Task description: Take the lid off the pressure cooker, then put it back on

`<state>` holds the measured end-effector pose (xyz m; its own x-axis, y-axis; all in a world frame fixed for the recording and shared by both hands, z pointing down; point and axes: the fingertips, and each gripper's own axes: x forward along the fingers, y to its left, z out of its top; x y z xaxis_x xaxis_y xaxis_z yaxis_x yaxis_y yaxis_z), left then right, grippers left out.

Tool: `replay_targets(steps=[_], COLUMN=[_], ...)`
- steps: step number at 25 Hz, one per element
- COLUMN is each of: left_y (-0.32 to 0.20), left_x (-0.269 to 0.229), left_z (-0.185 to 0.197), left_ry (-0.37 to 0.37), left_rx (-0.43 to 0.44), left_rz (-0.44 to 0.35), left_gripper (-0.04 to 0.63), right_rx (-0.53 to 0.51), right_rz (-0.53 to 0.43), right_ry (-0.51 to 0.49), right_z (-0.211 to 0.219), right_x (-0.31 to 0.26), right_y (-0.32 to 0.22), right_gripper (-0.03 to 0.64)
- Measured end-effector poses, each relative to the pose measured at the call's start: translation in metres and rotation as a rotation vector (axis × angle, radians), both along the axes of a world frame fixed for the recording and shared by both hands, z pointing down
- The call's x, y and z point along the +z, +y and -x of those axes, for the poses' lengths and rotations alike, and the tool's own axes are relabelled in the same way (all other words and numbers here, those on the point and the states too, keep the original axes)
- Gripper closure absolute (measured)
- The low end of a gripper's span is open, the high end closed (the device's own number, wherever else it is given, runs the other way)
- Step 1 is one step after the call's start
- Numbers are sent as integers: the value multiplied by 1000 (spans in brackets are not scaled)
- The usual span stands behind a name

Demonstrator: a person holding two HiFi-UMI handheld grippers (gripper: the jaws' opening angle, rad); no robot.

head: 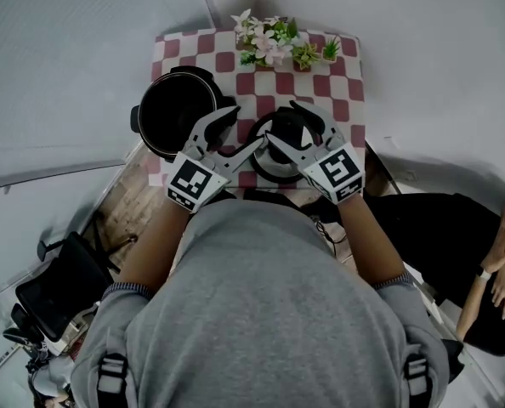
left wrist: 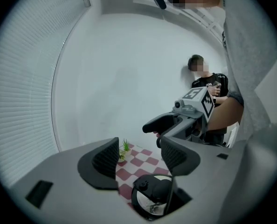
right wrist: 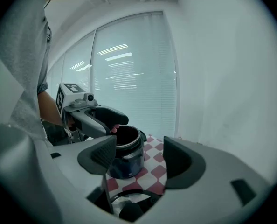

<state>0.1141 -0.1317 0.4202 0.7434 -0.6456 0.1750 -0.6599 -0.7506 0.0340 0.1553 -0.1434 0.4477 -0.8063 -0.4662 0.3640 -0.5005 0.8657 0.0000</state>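
Note:
The open black pressure cooker pot (head: 176, 113) stands at the left of the checkered table (head: 342, 83). Its lid (head: 274, 167) lies flat on the cloth just to the right of the pot. Both grippers hover above the lid, their tips close together. My left gripper (head: 248, 126) is open with nothing between its pads, and the lid (left wrist: 152, 197) shows below its jaws. My right gripper (head: 280, 120) is also open and empty. In the right gripper view the pot (right wrist: 127, 155) sits ahead and the lid (right wrist: 129, 202) low beneath the jaws.
Small potted flowers (head: 274, 41) line the table's far edge. A seated person (head: 490, 279) is on the right, near the table. An office chair (head: 57, 287) stands at lower left. White walls and window blinds (right wrist: 129, 78) surround the small table.

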Motion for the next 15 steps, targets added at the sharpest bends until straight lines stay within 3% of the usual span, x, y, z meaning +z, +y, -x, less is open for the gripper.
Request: replay_targets(steps=[10, 15], left_y=[7, 7], left_x=[-55, -62], left_z=[9, 6], left_ry=[163, 169], left_rx=[-15, -14], left_rz=[-139, -176], left_gripper=[290, 287], right_rx=[67, 95], right_rz=[-171, -206], right_ry=[-191, -181], right_z=[-1, -8], right_x=[-58, -62], right_y=[16, 16], right_gripper=[284, 279])
